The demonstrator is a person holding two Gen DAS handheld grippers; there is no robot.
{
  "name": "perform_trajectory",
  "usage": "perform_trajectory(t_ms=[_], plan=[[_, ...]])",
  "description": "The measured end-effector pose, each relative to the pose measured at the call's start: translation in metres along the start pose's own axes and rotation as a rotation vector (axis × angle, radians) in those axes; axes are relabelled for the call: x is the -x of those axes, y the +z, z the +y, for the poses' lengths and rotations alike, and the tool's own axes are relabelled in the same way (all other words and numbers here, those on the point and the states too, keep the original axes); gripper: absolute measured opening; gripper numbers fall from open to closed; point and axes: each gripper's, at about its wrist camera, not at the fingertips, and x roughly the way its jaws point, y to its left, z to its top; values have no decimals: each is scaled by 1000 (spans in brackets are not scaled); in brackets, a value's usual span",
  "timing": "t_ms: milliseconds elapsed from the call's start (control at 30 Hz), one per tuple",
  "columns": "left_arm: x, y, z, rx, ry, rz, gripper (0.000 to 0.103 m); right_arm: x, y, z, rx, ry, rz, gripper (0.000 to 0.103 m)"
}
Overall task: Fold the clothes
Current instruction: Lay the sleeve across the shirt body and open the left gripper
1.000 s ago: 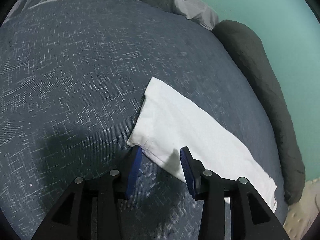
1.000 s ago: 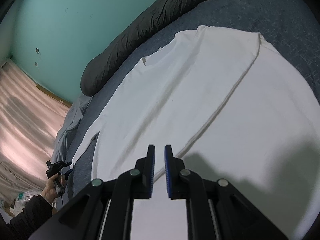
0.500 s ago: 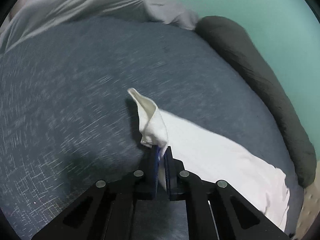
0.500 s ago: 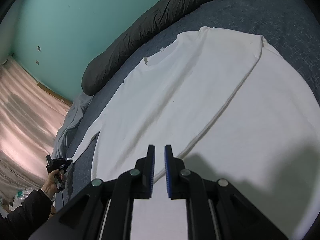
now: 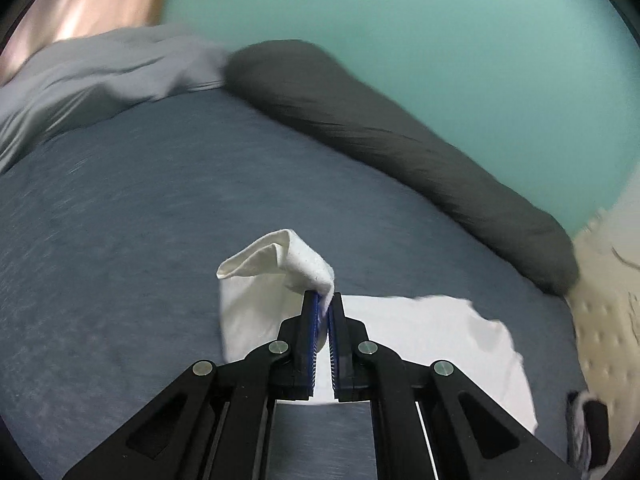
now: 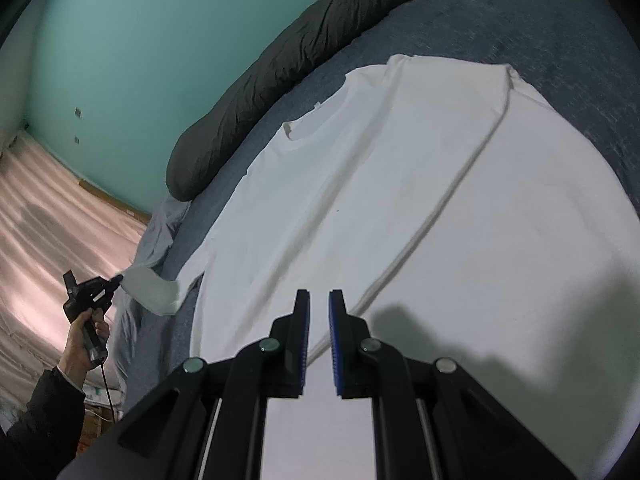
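A white long-sleeved shirt (image 6: 400,184) lies spread flat on the blue-grey bed cover (image 5: 120,220), its right side folded inward along a long crease. My left gripper (image 5: 325,296) is shut on the cuff of the shirt's left sleeve (image 5: 276,264) and holds it lifted off the bed, the sleeve trailing back to the right. The right wrist view shows that left gripper (image 6: 114,280) in a person's hand (image 6: 86,328) at the bed's left edge. My right gripper (image 6: 319,294) hovers over the shirt's lower part, jaws nearly together with nothing seen between them.
A dark grey bolster (image 5: 400,140) runs along the teal wall (image 5: 440,40) at the far side of the bed. A crumpled pale grey sheet (image 5: 100,68) lies at the bed's far left corner. A pinkish curtain (image 6: 40,208) hangs beyond the left edge.
The left gripper closed on the sleeve cuff and lifted it up and away from the bed, rolling as it rose. The right gripper stayed still.
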Motion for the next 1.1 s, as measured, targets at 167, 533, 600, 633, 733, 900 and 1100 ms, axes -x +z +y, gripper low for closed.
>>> perform_trajectory(t_ms=[167, 533, 600, 633, 733, 900, 1100], plan=[[-10, -6, -90, -116, -94, 11, 5, 8, 6, -7, -39, 25, -11, 9], [-21, -104, -277, -449, -260, 113, 5, 32, 23, -28, -130, 56, -73, 9], [-31, -134, -298, -512, -270, 138, 5, 34, 25, -30, -141, 65, -79, 9], [-37, -152, -307, -542, -275, 161, 5, 35, 26, -32, -149, 65, -82, 9], [-55, -210, -325, -622, -272, 236, 5, 39, 30, -38, -179, 62, -91, 9], [-70, -280, -329, -704, -262, 327, 5, 50, 36, -48, -213, 59, -114, 9], [-79, -315, -321, -760, -234, 391, 6, 48, 36, -50, -227, 71, -94, 9]])
